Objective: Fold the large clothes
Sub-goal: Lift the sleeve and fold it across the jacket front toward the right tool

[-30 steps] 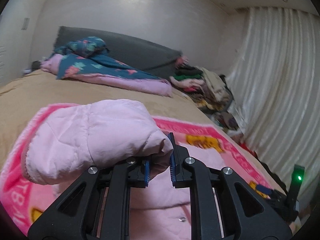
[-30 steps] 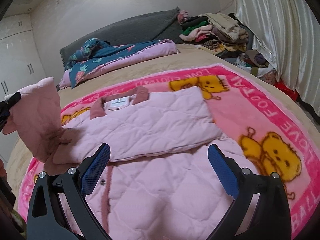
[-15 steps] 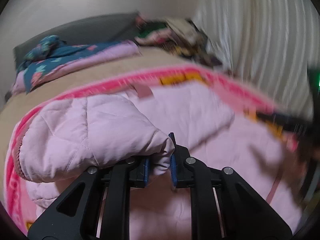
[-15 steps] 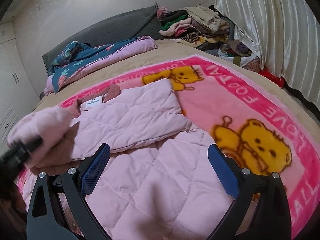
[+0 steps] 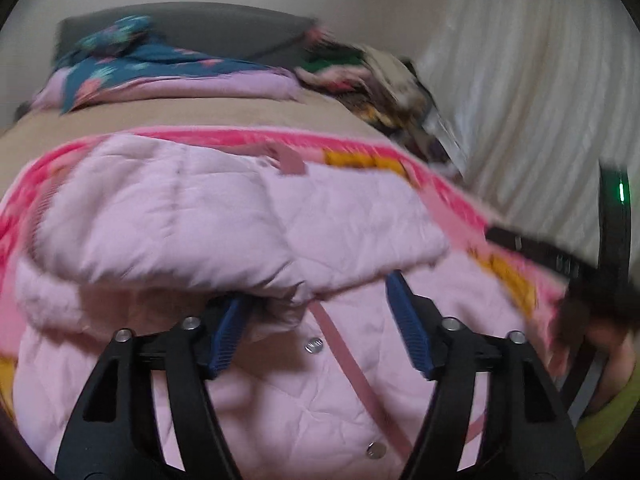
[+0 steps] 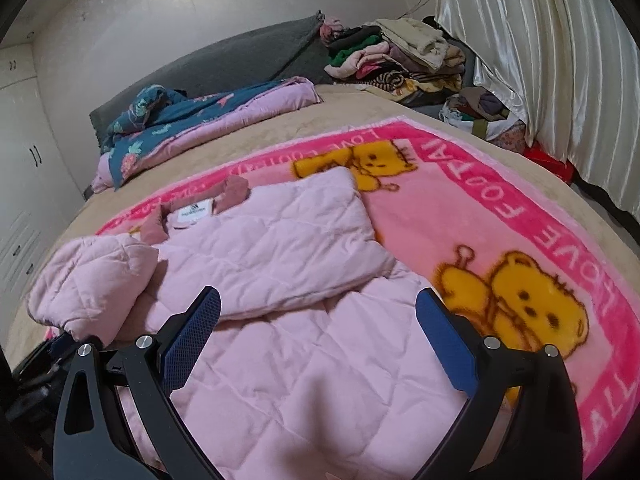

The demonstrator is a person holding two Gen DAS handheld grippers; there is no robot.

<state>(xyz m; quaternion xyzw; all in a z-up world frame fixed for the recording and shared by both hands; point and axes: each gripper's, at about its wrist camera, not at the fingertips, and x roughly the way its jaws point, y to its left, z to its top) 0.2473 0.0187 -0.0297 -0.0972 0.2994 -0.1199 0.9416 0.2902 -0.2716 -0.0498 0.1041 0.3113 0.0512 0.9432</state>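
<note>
Left wrist view is showing the left hand-held gripper (image 5: 320, 320) opening its jaws to drop the sleeve (image 5: 180, 220) just ahead across the pink jacket (image 6: 280, 360) on the bed (image 6: 360, 108), while the right hand-held gripper (image 6: 316, 340) is hovering wide open and empty above the jacket's body.

Bedroom interior, dim indoor lighting.
A tan-covered bed (image 6: 360, 116) is filling the room, a grey headboard (image 6: 224, 64) leaning against the pale far wall (image 6: 180, 8). White curtains (image 6: 560, 60) are hanging at right; white cupboards (image 6: 24, 152) are standing at left; stacked clothes (image 6: 392, 60) are sitting far right.
</note>
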